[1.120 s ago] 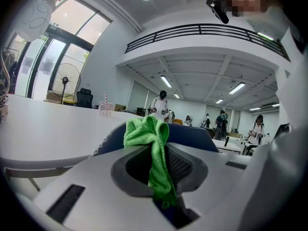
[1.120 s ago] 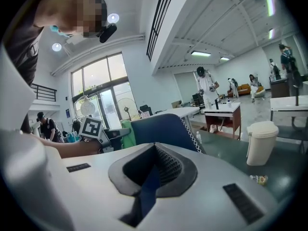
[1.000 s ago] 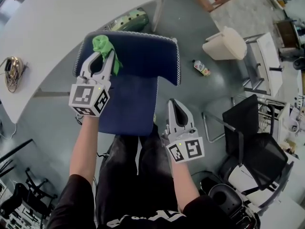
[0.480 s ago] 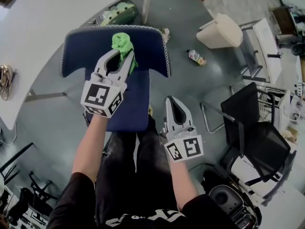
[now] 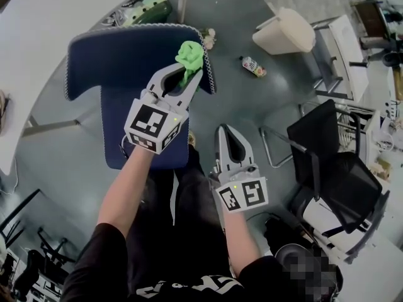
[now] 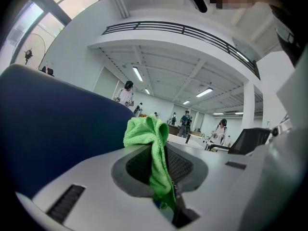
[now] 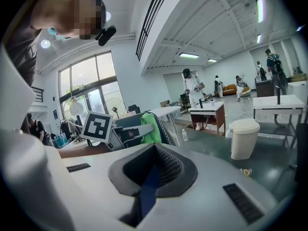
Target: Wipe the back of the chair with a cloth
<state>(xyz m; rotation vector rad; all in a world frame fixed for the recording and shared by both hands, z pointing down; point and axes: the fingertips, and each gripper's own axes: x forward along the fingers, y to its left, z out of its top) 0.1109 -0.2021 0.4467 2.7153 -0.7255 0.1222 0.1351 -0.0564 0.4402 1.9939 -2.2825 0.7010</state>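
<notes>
Cloth (image 5: 190,53) gripped by left hand-held gripper (image 5: 191,74) hides chair's (image 5: 126,55) corner; right hand-held gripper (image 5: 225,129) closed.

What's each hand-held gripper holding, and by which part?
Left hand-held gripper: crumpled green cloth, pinched at its lower end, bunched top free. Right hand-held gripper: shut, empty.

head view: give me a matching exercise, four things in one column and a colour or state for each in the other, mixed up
Column one:
1. cloth
2. chair back
3. bin
4. right gripper

Column two:
a. cream
b. jaws together, nothing held
c. green
d. navy blue

Pairs: 1-c, 2-d, 3-a, 4-b
</notes>
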